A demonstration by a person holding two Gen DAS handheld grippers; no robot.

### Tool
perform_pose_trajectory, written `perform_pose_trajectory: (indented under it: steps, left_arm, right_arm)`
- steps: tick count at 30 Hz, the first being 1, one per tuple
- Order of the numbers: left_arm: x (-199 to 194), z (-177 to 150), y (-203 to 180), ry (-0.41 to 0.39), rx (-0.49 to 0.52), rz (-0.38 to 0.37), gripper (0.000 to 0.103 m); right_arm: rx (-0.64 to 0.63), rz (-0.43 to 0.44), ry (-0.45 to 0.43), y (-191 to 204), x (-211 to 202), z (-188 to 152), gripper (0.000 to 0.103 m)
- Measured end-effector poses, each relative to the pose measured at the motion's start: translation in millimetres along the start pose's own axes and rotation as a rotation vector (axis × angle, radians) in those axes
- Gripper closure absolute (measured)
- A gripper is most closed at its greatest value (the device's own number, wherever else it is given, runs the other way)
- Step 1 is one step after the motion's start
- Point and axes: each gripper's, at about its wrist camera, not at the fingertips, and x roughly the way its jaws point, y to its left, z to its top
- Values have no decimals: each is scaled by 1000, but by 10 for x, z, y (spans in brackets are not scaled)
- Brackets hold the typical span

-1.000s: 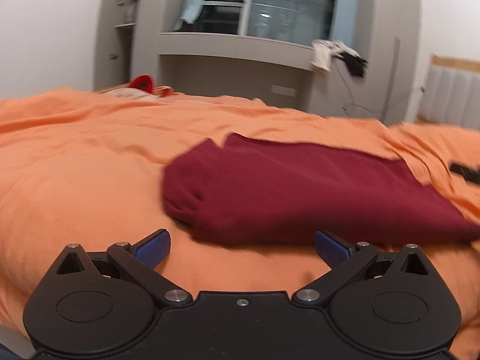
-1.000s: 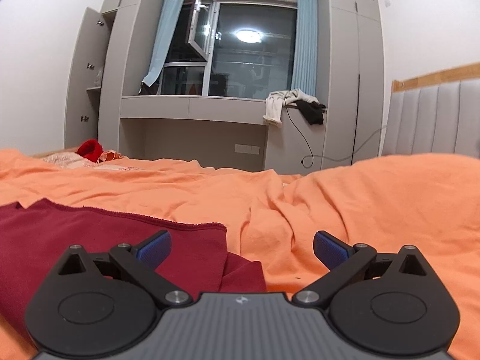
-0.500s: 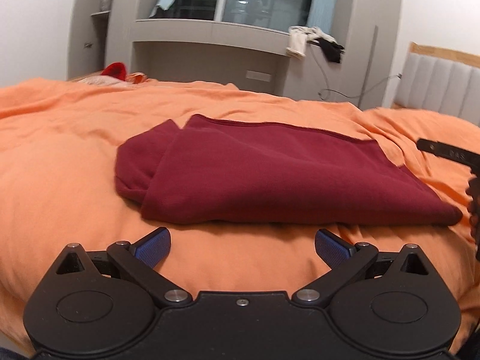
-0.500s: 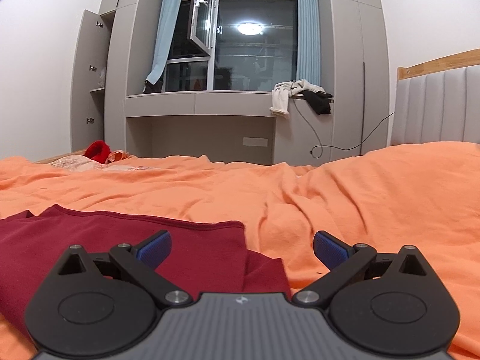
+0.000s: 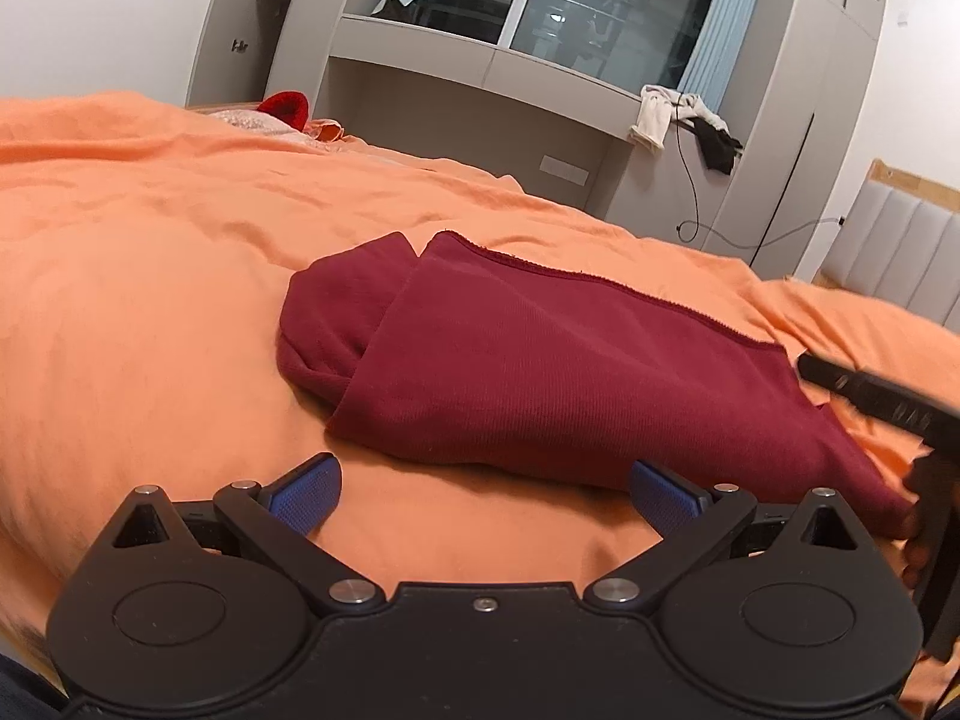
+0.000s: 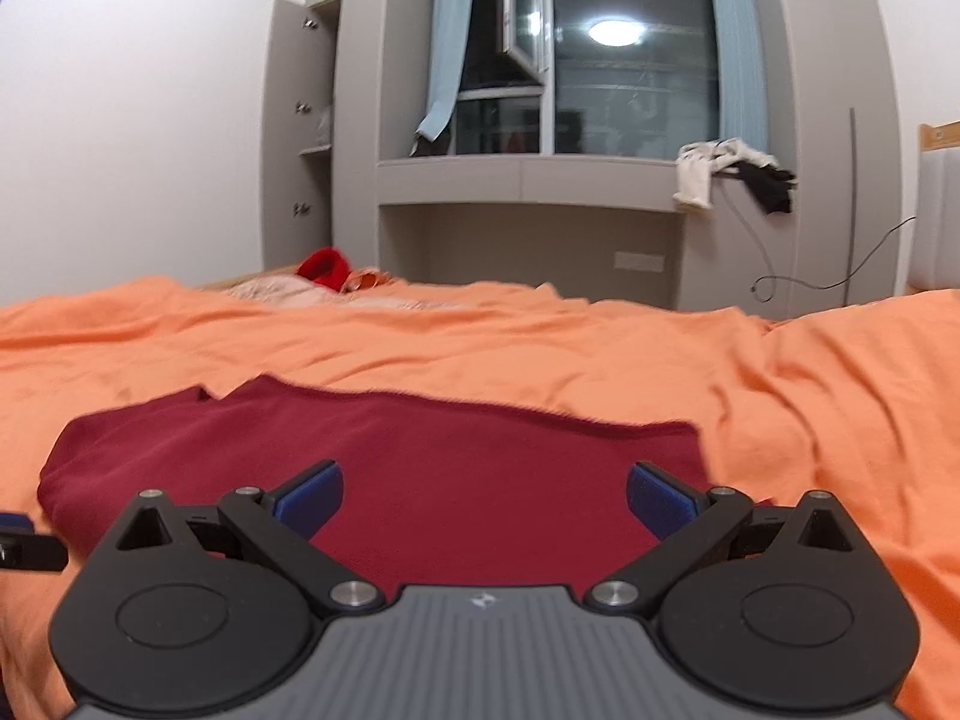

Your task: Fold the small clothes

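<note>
Garment (image 5: 540,372) first: a dark red knit piece, folded flat, lies on the orange bed cover (image 5: 150,300) toward the near edge of the bed. From my left wrist view its folded end with a tucked layer points left, and a stitched hem runs along its far side.

My left gripper (image 5: 485,489) hovers just short of the garment's near edge, jaws wide, the blue pads (image 5: 306,489) holding nothing. The right-hand pad sits right at the fabric's edge; whether it touches I cannot tell.

My right gripper (image 6: 485,495) hangs over the garment (image 6: 420,468) from the near side, jaws wide as well, with red cloth showing between the pads and nothing pinched. In the left wrist view that gripper's black body (image 5: 888,402) shows at the garment's right end.

Across the room, a grey built-in cabinet (image 6: 540,192) frames a dark window (image 6: 630,60). Some white and black clothes (image 6: 726,174) hang off its ledge. A red item (image 6: 324,267) rests at the far edge of the bed.
</note>
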Motion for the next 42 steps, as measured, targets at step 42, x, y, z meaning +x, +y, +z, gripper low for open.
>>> perform_pose_trajectory:
  steps: [42]
  left_arm:
    - [17, -5, 15, 7, -5, -6, 1]
  right_arm:
    - [-66, 20, 65, 416, 184, -294, 0]
